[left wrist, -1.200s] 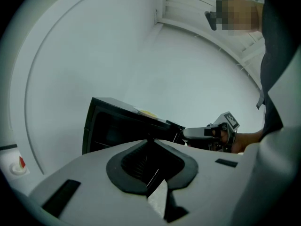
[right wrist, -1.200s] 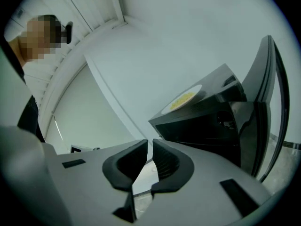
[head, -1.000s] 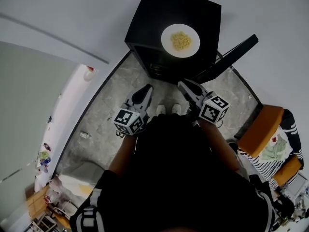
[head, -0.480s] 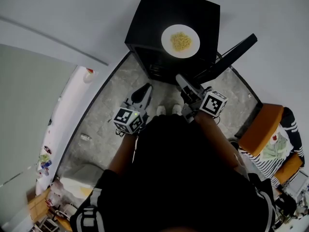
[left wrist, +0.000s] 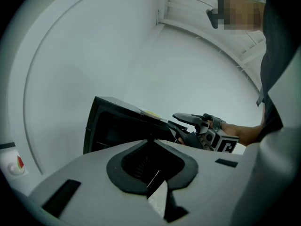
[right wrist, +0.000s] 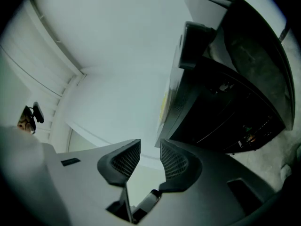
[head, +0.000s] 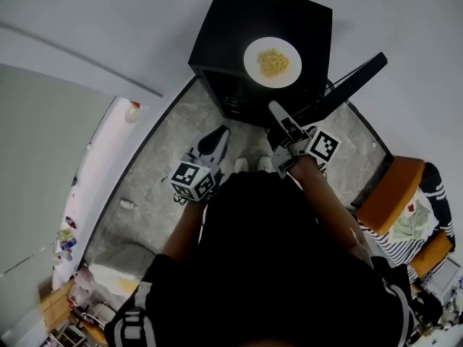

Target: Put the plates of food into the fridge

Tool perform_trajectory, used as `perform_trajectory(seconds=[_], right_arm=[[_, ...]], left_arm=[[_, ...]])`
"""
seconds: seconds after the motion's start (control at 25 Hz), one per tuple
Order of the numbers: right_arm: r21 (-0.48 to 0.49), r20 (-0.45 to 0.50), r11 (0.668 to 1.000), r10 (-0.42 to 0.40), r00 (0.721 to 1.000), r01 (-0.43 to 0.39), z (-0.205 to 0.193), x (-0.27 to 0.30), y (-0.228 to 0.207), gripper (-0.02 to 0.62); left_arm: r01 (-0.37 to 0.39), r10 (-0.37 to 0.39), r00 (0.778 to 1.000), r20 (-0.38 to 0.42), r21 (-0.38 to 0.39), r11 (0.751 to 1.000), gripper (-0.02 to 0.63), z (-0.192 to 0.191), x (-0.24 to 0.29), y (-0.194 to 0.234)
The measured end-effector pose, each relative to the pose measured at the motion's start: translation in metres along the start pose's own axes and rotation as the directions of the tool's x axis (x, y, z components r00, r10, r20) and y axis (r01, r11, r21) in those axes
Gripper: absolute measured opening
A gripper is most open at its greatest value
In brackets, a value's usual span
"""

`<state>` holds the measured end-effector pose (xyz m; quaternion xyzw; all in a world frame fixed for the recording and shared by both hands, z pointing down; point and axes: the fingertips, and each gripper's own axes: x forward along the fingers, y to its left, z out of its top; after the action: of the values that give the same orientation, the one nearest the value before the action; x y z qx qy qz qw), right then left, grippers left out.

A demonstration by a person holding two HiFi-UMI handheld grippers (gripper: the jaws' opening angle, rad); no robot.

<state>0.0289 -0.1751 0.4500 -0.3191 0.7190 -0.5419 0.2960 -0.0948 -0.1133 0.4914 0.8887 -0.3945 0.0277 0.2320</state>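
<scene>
So the round white plate (head: 272, 61) is sitting on the flat top of the black boxy mini fridge (head: 231, 20), upper middle of the head view. It's looking smooth and glossy, with a loose yellow heap of food, noodles or rice, hard to say which, piled in the centre and a wide bare rim around it. The fridge is looking matte and hard-edged with slightly rounded corners. Its slim black door (head: 351, 84) is swinging out to the right, so the dark inside is showing below the plate.

The right tool (head: 275, 109) is hovering just beside the open front, under the plate and not touching it. Its jaws have just been opening and are standing apart now, ribbed dark pads facing each other with only pale wall showing between them.

The left tool (head: 221, 133) is hanging lower left of centre over the grey mottled stone floor (head: 163, 165), well apart from the plate. Its jaws are sitting together with nothing in them.
</scene>
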Motion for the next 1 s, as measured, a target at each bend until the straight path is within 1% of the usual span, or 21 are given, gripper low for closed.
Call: perform_trajectory(seconds=[0.2,0.6,1.0], right_arm=[[0.075,0.036,0.997,-0.013,0.999,0.010,0.009,0.006,-0.009,0.126],[0.165,0.073,0.986,-0.041,0.997,0.029,0.022,0.017,-0.025,0.132],[0.187,0.112,0.979,-0.103,0.988,0.081,0.028,0.024,-0.031,0.138]], left_arm=[[-0.034,0.034,0.999,-0.008,-0.011,0.999,0.038,-0.001,0.000,0.009],[-0.030,0.030,0.999,-0.025,-0.025,0.999,0.038,-0.004,0.006,0.013],[-0.029,0.028,0.999,-0.028,-0.031,0.999,0.038,-0.005,0.010,0.012]])
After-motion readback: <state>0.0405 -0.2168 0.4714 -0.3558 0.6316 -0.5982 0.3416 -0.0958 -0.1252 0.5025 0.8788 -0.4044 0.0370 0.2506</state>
